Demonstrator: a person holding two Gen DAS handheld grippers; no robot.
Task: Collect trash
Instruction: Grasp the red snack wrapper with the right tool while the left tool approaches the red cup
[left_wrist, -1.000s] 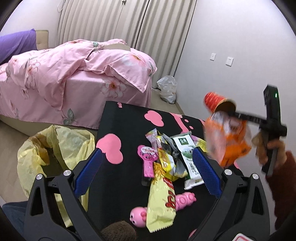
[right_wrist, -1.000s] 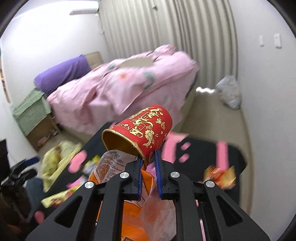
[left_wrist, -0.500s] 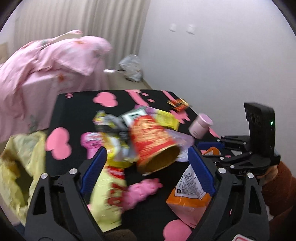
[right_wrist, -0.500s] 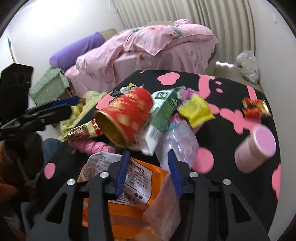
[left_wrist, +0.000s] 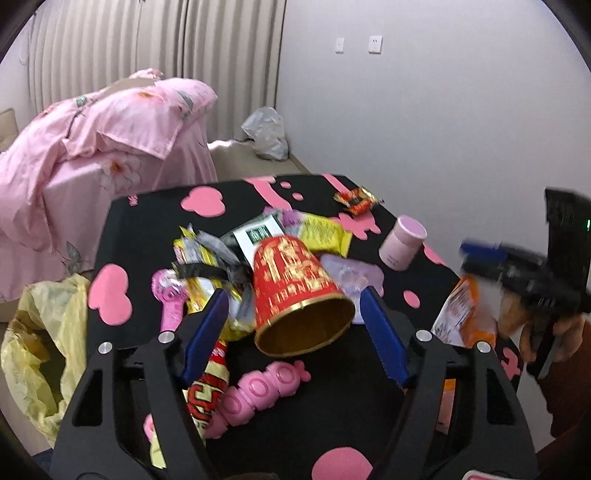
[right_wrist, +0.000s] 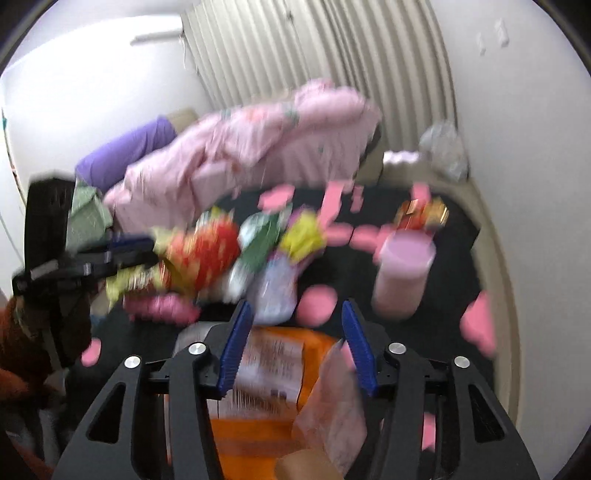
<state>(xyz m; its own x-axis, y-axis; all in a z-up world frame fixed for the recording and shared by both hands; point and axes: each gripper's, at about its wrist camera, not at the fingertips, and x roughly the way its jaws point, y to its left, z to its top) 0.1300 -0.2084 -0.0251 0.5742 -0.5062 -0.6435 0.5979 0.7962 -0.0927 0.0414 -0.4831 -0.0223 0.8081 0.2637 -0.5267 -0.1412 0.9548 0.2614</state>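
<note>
A: Right wrist view is smeared, wrappers there unreadable. Left view is sharp except the right gripper (left_wrist: 480, 254) at 3 o'clock, blurred and cut by the frame edge.

B: Jaws?

A: Left gripper (left_wrist: 295, 321) has just been closing but stands apart; the red paper cup (left_wrist: 295, 291) lies on its side between the pads, neither pad pressing it. Right gripper (right_wrist: 295, 332) has just been opening, nothing clamped; the orange bag (right_wrist: 266, 387) lies under it, lower part hidden by the gripper body.

B: Trash?

A: Wrapper pile (left_wrist: 221, 258) at 11 o'clock of the cup, pink toy (left_wrist: 258, 391) at 6, partly under the left finger. Yellow trash bag (left_wrist: 40, 343) hangs off the table's (left_wrist: 147, 210) 9 o'clock edge.

B: Room?

A: Bare black cloth at 12 o'clock; pink jar (left_wrist: 402, 242) and small red wrapper (left_wrist: 356, 199) near the 2 o'clock edge by the wall.
</note>
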